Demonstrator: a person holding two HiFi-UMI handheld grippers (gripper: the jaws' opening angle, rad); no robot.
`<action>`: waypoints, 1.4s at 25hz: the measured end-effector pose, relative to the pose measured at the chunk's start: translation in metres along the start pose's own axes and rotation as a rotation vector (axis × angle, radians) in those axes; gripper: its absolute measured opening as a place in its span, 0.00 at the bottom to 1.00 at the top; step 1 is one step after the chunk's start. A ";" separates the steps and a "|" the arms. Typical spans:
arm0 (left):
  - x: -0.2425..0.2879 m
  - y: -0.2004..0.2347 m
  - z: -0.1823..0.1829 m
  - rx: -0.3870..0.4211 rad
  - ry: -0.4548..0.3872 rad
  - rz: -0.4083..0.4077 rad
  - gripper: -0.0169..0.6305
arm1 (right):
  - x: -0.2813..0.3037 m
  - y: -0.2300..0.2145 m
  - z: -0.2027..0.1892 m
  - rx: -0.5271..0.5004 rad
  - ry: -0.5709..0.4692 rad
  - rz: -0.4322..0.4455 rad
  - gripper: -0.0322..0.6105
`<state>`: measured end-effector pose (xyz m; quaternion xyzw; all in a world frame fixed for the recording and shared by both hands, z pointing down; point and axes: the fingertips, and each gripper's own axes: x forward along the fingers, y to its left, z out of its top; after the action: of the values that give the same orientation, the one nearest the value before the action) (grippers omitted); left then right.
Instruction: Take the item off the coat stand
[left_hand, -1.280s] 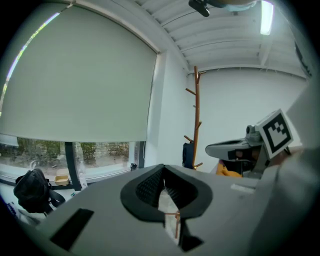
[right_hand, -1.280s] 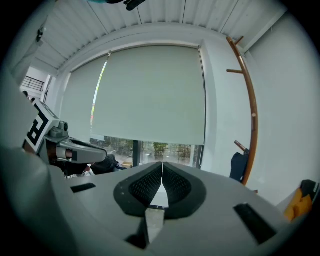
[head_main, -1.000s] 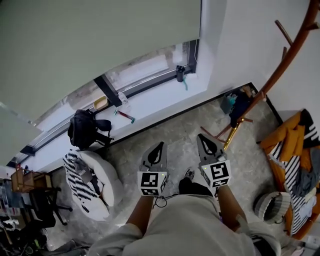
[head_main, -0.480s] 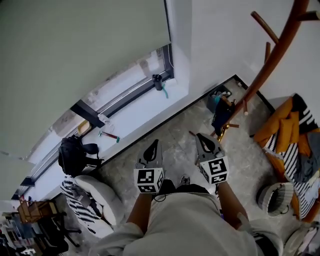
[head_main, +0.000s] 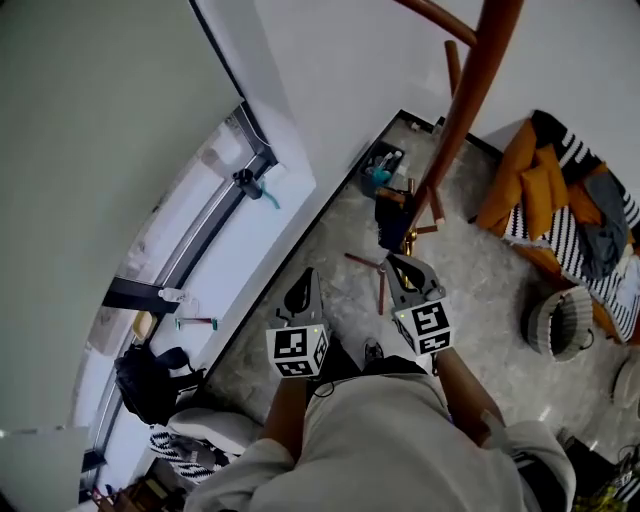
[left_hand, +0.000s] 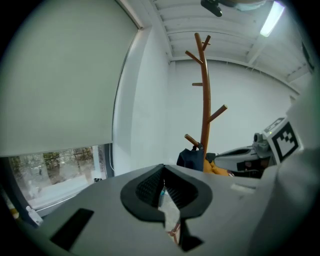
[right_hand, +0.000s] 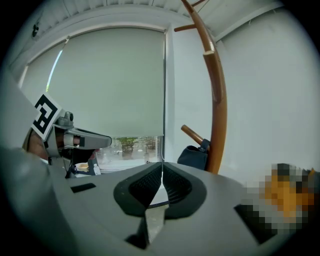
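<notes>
Left gripper (head_main: 304, 288) and right gripper (head_main: 406, 274) both have their jaws pressed together, empty. At twelve o'clock from the right gripper, the dark blue bag (head_main: 393, 222) hangs on a low peg of the wooden coat stand (head_main: 462, 110).

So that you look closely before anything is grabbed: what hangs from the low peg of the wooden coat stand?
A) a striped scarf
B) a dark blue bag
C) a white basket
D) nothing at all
B: in the right gripper view a dark blue bag hangs by its strap from a low peg on the coat stand.
</notes>
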<state>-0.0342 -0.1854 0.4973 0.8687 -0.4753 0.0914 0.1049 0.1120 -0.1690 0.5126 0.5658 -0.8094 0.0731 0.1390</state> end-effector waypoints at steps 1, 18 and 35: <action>0.009 0.000 0.000 0.008 0.010 -0.028 0.04 | 0.003 -0.005 -0.002 0.013 0.008 -0.028 0.06; 0.103 -0.006 -0.014 0.066 0.119 -0.413 0.04 | 0.039 -0.035 -0.043 0.145 0.166 -0.333 0.39; 0.110 0.050 -0.027 0.065 0.162 -0.364 0.04 | 0.088 -0.068 -0.066 0.198 0.211 -0.448 0.45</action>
<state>-0.0199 -0.2933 0.5569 0.9331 -0.2972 0.1559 0.1293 0.1564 -0.2533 0.6002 0.7311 -0.6338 0.1778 0.1792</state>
